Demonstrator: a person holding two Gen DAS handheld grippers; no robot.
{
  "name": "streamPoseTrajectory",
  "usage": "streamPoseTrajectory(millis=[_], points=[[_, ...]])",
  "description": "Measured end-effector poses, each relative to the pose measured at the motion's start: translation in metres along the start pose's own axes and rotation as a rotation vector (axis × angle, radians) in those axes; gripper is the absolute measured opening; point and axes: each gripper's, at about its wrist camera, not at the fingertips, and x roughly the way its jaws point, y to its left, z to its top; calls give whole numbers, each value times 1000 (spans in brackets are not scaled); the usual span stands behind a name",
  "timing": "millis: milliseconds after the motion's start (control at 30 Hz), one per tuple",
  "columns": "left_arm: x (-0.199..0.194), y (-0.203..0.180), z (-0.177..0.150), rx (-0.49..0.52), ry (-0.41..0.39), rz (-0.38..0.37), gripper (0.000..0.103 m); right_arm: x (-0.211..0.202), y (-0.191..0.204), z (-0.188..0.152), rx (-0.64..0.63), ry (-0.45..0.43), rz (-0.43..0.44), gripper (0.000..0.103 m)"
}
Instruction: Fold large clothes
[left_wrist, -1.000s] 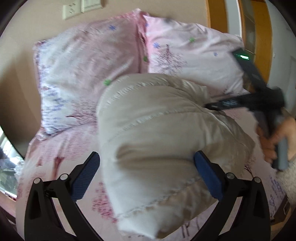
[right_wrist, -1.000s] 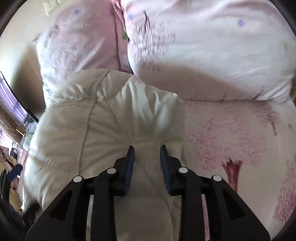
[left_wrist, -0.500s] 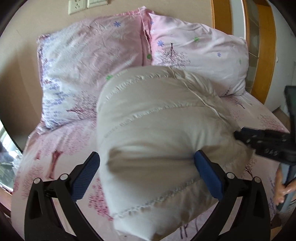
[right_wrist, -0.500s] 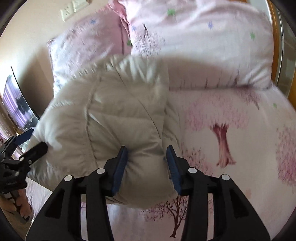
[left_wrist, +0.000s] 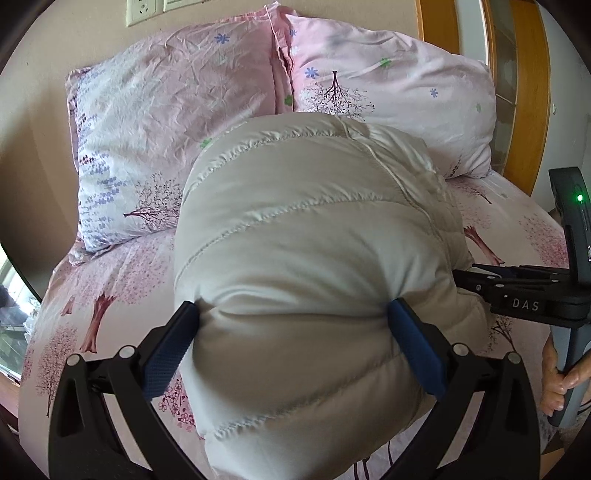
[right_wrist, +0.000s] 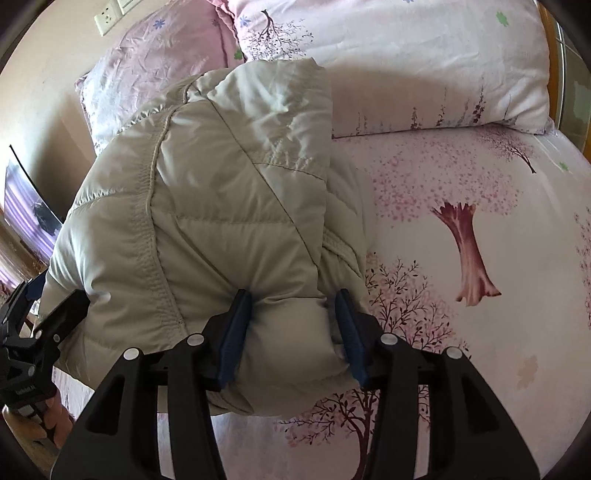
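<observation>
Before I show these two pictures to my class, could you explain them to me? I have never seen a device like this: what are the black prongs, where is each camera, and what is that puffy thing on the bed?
There is no robot. A person holds a hand-held clamp in each hand, and each clamp carries a wide-angle camera looking forward along its two black fingers with blue pads.

One picture is from the left gripper, the other from the right gripper. Each also shows the other tool at its edge.

The puffy thing is a beige quilted jacket, bundled into a folded lump on a bed with a pink tree-print sheet. Two matching pillows lean at the headboard.

Both clamps press into the jacket from different sides, their pads wide apart around thick padding, denting it.
</observation>
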Motion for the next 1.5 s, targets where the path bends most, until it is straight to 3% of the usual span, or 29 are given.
streamPoseTrajectory(millis=[300, 367, 467, 633, 833, 1000, 1133, 1267, 1367, 1500], points=[[-2, -1, -1, -13, -11, 15, 101, -1, 2, -1, -9, -13, -27, 55], [-3, 0, -1, -18, -12, 12, 101, -3, 1, 0, -8, -15, -42, 58], [-5, 3, -2, -33, -13, 5, 101, -8, 1, 0, -13, -26, -86, 72], [-11, 10, -4, -78, -2, -27, 101, -27, -8, -2, 38, -68, -105, 81], [-38, 26, -12, -125, -46, -39, 101, -67, 9, -13, -72, -216, -332, 102], [-69, 39, -29, -132, -77, 16, 101, -87, 30, -28, -173, -282, -484, 102], [-83, 45, -45, -135, -37, 106, 101, -96, 42, -39, -178, -262, -399, 102], [-86, 48, -56, -139, 19, 175, 101, -92, 49, -48, -151, -168, -295, 102], [-83, 48, -65, -141, 78, 193, 101, -89, 54, -56, -141, -93, -247, 102], [-71, 44, -76, -145, 177, 170, 101, -84, 65, -69, -161, -25, -259, 102]])
